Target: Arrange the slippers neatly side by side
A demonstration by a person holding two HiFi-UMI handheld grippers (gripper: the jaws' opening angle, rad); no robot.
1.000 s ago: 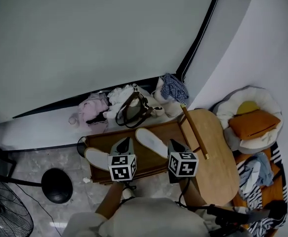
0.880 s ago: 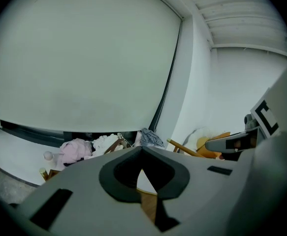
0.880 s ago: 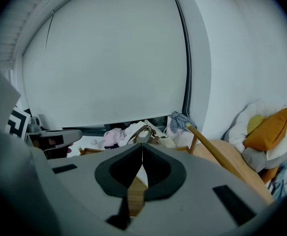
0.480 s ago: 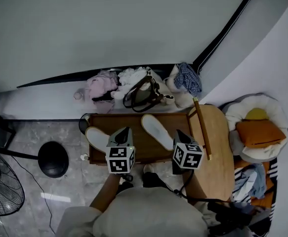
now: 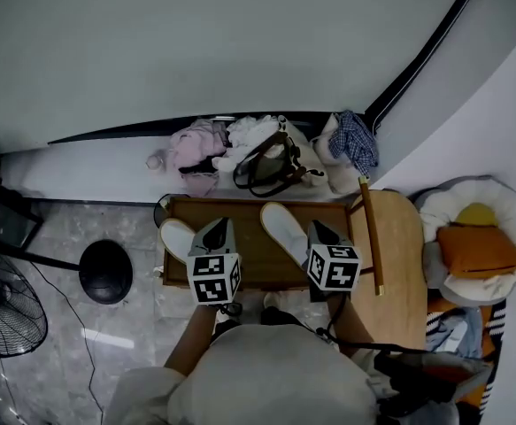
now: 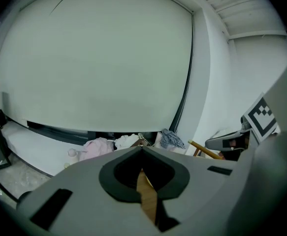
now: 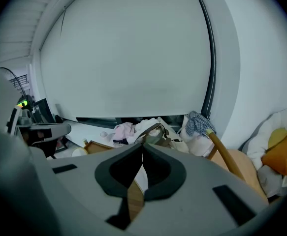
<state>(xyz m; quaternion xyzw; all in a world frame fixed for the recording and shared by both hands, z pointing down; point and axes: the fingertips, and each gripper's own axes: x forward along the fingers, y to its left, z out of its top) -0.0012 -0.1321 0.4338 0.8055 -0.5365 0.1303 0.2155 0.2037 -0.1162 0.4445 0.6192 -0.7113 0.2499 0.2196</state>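
Note:
Two white slippers lie on a low wooden table [image 5: 240, 268]. The left slipper [image 5: 177, 237] sits at the table's left end and overhangs its edge. The right slipper [image 5: 284, 231] lies slanted near the middle, apart from the first. My left gripper [image 5: 222, 227] hovers between the two slippers, jaws shut on nothing [image 6: 142, 149]. To the right of the slanted slipper, my right gripper [image 5: 315, 229] is also shut and empty [image 7: 143, 145]. Part of that slipper [image 7: 139, 179] shows white through the gap under the right jaws.
A brown-strapped bag [image 5: 271, 162], pink clothes [image 5: 196, 144] and a checked cloth [image 5: 357, 144] lie heaped behind the table by the window. A round wooden chair [image 5: 399, 255] stands at the right, a cushioned bed [image 5: 474, 246] beyond it. A black round base [image 5: 105, 271] and fan [image 5: 5, 312] stand left.
The head view has swung, so the table and pile sit further right and higher in the frame. Both grippers stay shut over the table's near side. The slippers have not moved.

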